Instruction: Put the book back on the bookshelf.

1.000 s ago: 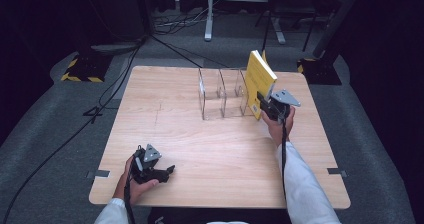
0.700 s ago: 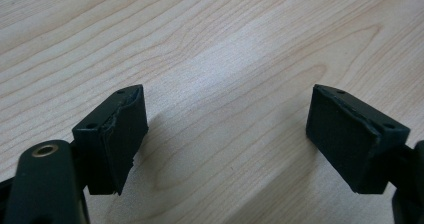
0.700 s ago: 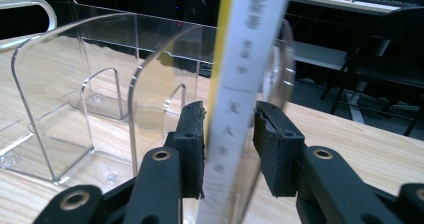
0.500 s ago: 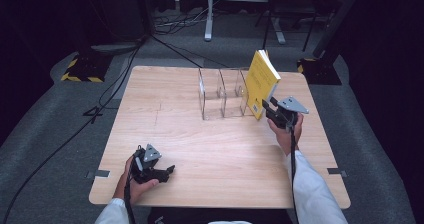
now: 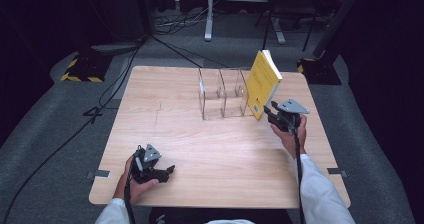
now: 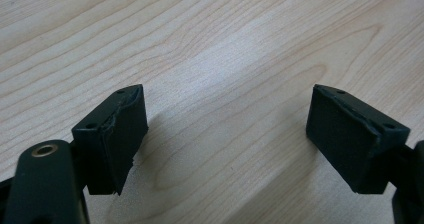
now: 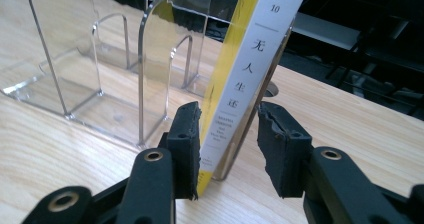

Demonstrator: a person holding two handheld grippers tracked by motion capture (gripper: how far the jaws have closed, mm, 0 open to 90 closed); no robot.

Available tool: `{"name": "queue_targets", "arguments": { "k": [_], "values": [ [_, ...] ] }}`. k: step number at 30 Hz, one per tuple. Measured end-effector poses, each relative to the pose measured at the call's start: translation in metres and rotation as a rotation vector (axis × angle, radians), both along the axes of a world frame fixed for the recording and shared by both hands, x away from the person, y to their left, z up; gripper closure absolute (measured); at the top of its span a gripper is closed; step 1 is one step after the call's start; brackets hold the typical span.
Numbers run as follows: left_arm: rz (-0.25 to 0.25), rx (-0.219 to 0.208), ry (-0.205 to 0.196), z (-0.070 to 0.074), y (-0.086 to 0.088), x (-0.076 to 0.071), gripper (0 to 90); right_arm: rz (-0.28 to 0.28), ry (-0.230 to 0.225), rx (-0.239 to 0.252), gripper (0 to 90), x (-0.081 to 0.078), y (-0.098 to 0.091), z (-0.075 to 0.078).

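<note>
Wooden table (image 5: 200, 149): yellow book (image 5: 262, 81) (white spine) upright, tilted, in clear rack (image 5: 222, 94).

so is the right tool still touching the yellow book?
Cannot tell. In the right gripper view the jaws, just opening, straddle the yellow book's spine: a gap at one pad, the other pad flush against the cover.

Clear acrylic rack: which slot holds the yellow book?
The slot at the right end of the clear acrylic rack, nearest the right hand-held gripper; there the yellow book leans.
</note>
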State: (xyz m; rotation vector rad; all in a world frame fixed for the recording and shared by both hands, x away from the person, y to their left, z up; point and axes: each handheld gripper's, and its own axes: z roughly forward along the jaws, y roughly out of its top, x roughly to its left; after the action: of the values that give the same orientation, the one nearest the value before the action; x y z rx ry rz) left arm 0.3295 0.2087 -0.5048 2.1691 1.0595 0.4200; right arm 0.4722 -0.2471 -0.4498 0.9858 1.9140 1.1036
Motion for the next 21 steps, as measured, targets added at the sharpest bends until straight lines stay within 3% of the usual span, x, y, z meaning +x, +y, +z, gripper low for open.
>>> {"name": "queue_targets", "arguments": {
  "k": [6, 12, 21],
  "values": [
    [0.000, 0.000, 0.000, 0.000, 0.000, 0.000, 17.2, 0.038, 0.013, -0.029, 60.7, -0.007, -0.002, 0.006],
    [0.001, 0.001, -0.001, 0.000, 0.000, 0.000, 17.2, 0.103, 0.064, -0.022, 55.8, -0.011, -0.010, 0.014],
    [0.000, 0.000, 0.000, 0.000, 0.000, 0.000, 17.2, 0.163, 0.106, -0.086, 49.6, -0.018, -0.011, 0.021]
  ]
}}
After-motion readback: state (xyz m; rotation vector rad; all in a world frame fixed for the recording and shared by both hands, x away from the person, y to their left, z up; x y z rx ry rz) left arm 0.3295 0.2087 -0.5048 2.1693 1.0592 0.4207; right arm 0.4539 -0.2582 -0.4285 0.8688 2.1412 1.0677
